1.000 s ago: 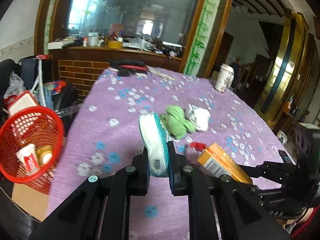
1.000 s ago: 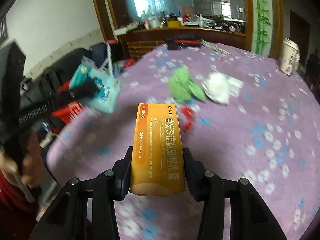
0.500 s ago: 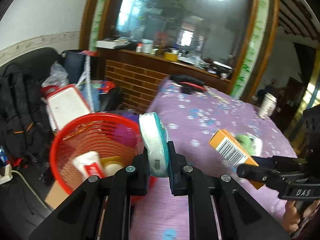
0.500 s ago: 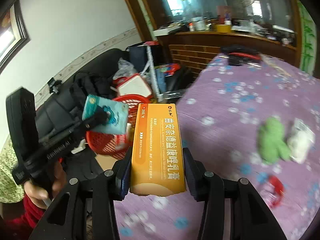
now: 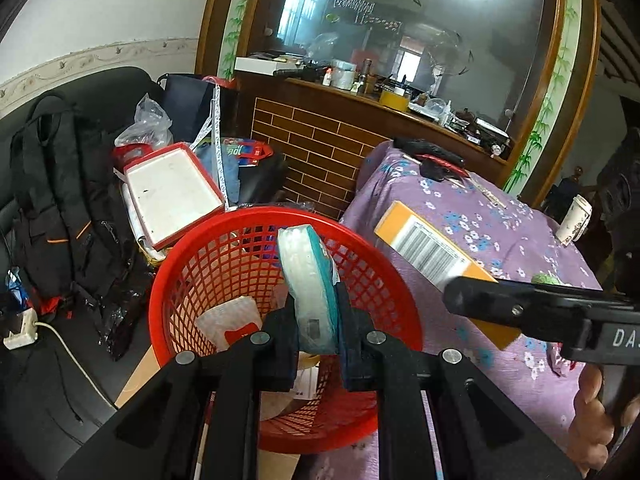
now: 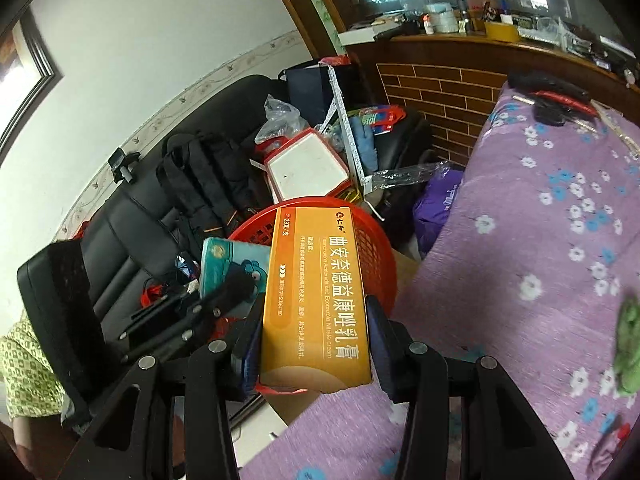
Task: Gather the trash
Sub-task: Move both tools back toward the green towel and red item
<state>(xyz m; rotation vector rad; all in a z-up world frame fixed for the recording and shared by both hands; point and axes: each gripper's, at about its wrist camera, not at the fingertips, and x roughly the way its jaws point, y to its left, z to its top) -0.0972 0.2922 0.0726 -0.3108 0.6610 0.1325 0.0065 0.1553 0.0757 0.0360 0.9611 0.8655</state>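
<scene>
My left gripper is shut on a teal-and-white tissue pack and holds it over the open red mesh basket, which stands on the floor beside the table. My right gripper is shut on an orange medicine box and holds it above the basket's rim, close to the table edge. The box and right gripper also show at the right of the left wrist view. The tissue pack in the left gripper shows left of the box in the right wrist view.
The basket holds a white-and-red package and other scraps. A black backpack, a red-rimmed white tray and bags crowd the floor behind. The purple flowered table carries a green item, a paper cup and dark objects.
Both grippers have swung left from over the table to the basket, carrying the tissue pack and the orange box. The basket is now directly below the left gripper.
</scene>
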